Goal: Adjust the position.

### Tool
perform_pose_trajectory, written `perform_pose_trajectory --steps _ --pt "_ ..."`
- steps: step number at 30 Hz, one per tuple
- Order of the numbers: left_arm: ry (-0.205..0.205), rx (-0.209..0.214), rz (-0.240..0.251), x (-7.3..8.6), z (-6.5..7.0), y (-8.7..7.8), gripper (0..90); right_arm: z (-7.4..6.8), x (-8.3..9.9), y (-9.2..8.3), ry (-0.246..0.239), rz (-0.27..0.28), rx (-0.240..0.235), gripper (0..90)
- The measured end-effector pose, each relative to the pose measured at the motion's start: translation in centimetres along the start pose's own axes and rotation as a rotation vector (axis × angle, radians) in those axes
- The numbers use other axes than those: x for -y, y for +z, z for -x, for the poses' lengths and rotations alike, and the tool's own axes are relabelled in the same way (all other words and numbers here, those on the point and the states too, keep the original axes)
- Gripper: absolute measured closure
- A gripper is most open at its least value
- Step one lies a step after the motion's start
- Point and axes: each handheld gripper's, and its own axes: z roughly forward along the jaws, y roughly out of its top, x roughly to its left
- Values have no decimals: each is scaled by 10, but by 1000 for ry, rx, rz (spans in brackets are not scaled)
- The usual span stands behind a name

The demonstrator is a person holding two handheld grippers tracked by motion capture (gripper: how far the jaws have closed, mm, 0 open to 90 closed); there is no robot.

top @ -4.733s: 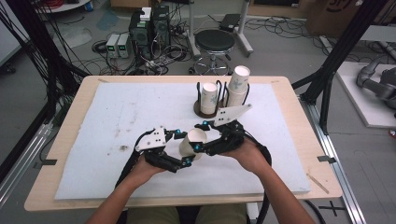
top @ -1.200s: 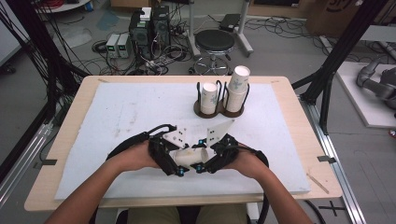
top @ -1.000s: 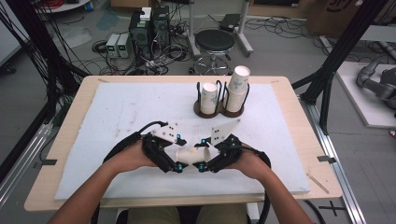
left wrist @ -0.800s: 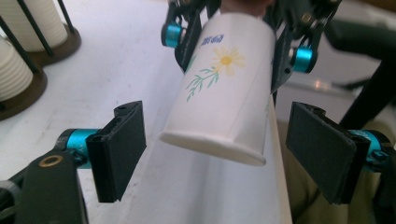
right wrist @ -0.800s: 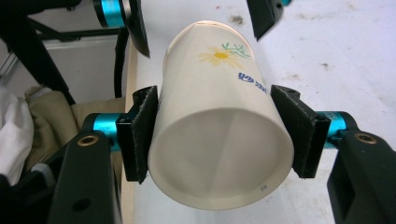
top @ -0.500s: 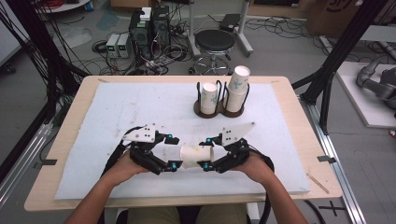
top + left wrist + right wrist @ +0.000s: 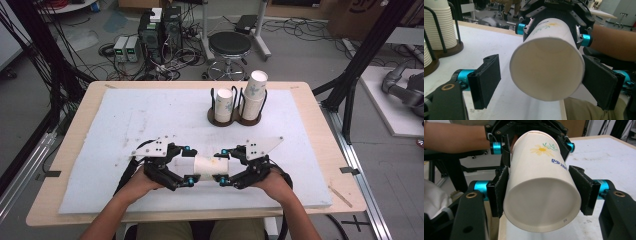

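Observation:
A white paper cup (image 7: 206,167) with a daisy print lies level between my two grippers, low over the front of the mat. My right gripper (image 7: 223,167) is shut on its base end; in the right gripper view both pads press the cup (image 7: 541,192) walls. My left gripper (image 7: 189,166) straddles the mouth end. Its jaws have just been opening. In the left gripper view one pad (image 7: 487,77) stands clear of the cup (image 7: 547,67) rim, and the other pad sits at its edge.
A dark wire holder (image 7: 235,120) stands at the back middle of the mat with a short cup stack (image 7: 223,104) and a taller cup stack (image 7: 254,95). The white foam mat (image 7: 125,125) covers most of the wooden table (image 7: 320,115). Cables and a stool lie beyond the table.
Both hands have brought the cup from beside the holder down toward the front of the mat. Over the last second the left gripper has shifted a little to the left.

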Motion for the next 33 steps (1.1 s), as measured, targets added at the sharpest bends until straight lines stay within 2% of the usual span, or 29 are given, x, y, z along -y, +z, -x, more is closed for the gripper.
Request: perform_pose_trajectory --steps 5,10,14,23,25,28,29,31,32,33 --pt "6 14 -3 1 0 4 197 0 1 1 7 2 -8 368" --pt "18 40 6 2 0 6 260 1 3 1 13 10 -17 368" --pt "19 42 7 2 -1 6 286 3 5 1 28 21 -24 371" --pt "6 47 0 1 -1 4 323 2 3 2 45 10 -24 361" --pt "9 40 -10 0 -2 3 325 2 3 2 47 10 -17 319" --pt "0 21 -28 -4 -4 -2 326 2 1 0 77 9 -2 213" --pt "0 21 -28 -4 -4 -2 326 2 0 0 89 9 10 202" --pt "-13 13 -70 -8 -5 -4 326 2 -1 -1 92 8 15 202" --pt "-18 -1 -121 -13 -5 -6 326 2 -4 -3 90 -7 29 202" --pt "-18 -1 -121 -13 -5 -6 326 3 -5 -3 80 -13 42 202"
